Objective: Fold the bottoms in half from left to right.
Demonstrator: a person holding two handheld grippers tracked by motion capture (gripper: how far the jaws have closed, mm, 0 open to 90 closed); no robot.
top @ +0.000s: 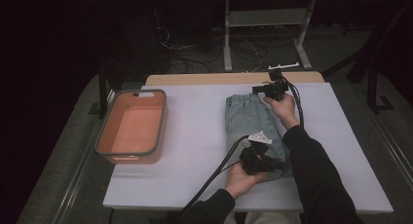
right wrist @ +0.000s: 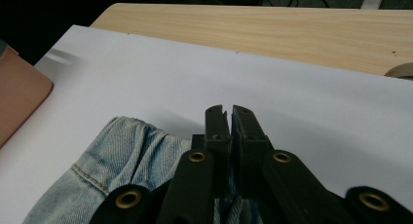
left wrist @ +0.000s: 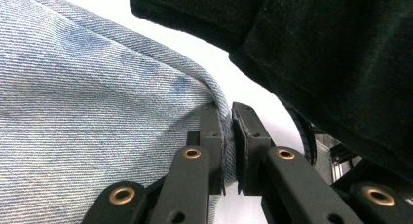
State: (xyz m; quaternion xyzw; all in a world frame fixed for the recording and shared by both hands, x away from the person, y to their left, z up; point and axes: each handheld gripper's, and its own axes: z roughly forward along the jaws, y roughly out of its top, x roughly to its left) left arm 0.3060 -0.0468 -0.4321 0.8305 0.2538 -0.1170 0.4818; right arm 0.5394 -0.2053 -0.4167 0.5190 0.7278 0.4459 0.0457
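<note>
A folded pair of light blue jeans lies on the white table top, right of centre. My left gripper is at the jeans' near end, shut on a fold of denim; the cloth edge runs between its jaws. My right gripper is at the jeans' far end. Its jaws stand closed together, with denim gathered between them low down. A black sleeve crosses just above the left gripper.
An orange tub with a grey rim stands at the table's left side, and its corner appears in the right gripper view. A wooden strip runs along the far edge. Cables and a metal frame lie on the floor beyond.
</note>
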